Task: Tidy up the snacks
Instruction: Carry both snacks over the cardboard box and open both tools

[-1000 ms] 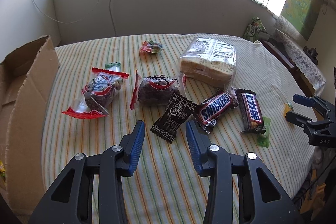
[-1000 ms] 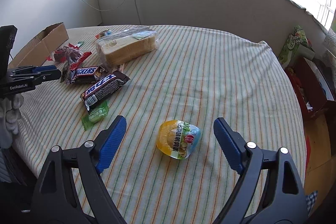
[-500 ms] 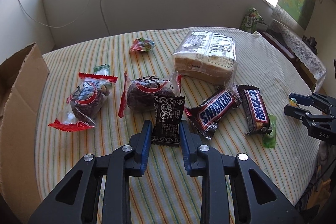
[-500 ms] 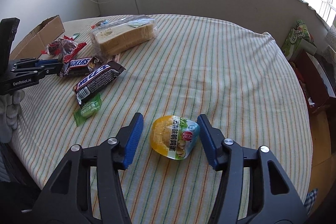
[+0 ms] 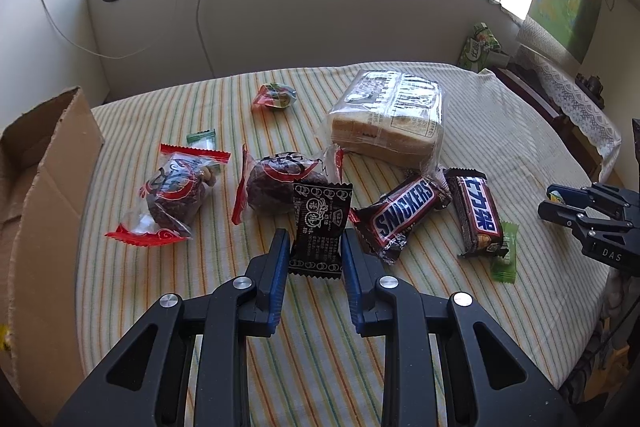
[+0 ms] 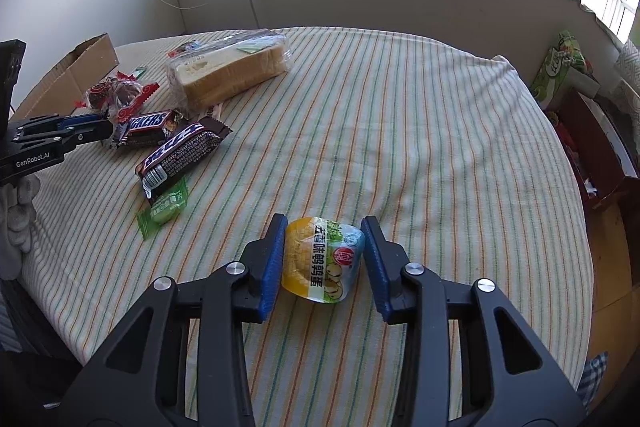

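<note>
- While both tools work over the striped surface [image 6: 400, 115], the left hand-held gripper [image 5: 315, 249] is clamped on a black sachet [image 5: 319, 227], just in front of a red-wrapped cake [image 5: 280, 183].
- Right hand-held gripper [image 6: 325, 255] squeezes a yellow egg pack [image 6: 320, 261].
- Snickers [image 5: 404, 213] and bread [image 5: 390, 119] lie beside a box [image 5: 44, 163].
</note>
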`<state>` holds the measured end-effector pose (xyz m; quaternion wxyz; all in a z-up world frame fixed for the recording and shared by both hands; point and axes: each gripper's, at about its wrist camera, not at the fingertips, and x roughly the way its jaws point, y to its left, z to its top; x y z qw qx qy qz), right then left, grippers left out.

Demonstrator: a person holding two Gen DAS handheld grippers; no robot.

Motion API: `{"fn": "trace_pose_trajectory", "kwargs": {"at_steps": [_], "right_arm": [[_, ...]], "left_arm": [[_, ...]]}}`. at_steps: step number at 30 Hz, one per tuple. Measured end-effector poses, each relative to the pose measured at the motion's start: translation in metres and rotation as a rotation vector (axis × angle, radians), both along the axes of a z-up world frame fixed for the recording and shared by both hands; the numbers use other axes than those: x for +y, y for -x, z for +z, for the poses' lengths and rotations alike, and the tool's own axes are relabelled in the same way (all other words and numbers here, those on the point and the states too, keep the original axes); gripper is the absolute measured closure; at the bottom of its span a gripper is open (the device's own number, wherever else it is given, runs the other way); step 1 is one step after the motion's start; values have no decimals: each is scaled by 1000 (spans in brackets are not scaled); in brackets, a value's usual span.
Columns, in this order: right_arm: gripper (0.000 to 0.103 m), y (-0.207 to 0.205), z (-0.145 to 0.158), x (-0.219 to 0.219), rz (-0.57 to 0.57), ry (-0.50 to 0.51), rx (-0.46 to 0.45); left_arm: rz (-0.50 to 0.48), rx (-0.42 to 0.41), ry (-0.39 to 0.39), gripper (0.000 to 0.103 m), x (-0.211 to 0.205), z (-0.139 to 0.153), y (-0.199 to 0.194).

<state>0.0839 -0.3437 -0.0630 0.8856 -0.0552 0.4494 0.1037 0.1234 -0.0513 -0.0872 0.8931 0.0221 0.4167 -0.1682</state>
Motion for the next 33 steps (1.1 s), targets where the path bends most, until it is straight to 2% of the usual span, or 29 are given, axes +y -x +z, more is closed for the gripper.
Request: {"fn": "trace_pose_trajectory", "kwargs": {"at_steps": [14,25,33], "right_arm": [[64,8,40,38,78,-7,-82],[64,-1,63,113,219,-29,-136],[64,-12,70,172,328,-51,-162]], "left_arm": [[58,-72,49,79,30,32,20],[162,-137,74,79,84,56,41],[267,-161,73,79,130,61,55]]}}
